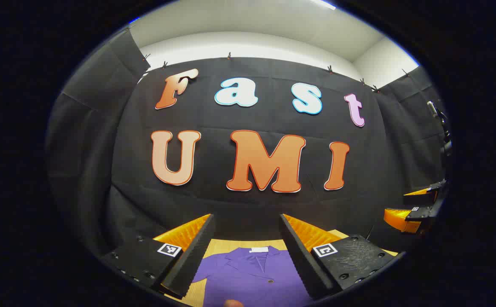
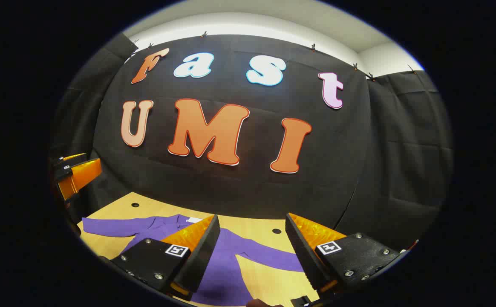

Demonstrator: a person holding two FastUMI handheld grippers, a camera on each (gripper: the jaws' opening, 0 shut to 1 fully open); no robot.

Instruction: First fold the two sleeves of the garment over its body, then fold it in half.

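We see a purple collared shirt (image 1: 252, 273) lying flat and face up on the wooden table (image 2: 260, 228), both long sleeves spread outward. Our left gripper (image 1: 246, 251) and right gripper (image 2: 252, 251) hover above it, jaws apart, holding nothing.

- A light wooden surface (image 2: 260, 228) with two small dark holes.
- A purple shirt (image 2: 224, 264) lies flat on it, sleeves spread out to both sides.

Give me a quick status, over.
Left gripper open, right gripper open, both above table. Purple collared shirt flat on wooden table, sleeves spread, unfolded. Nothing in the way.
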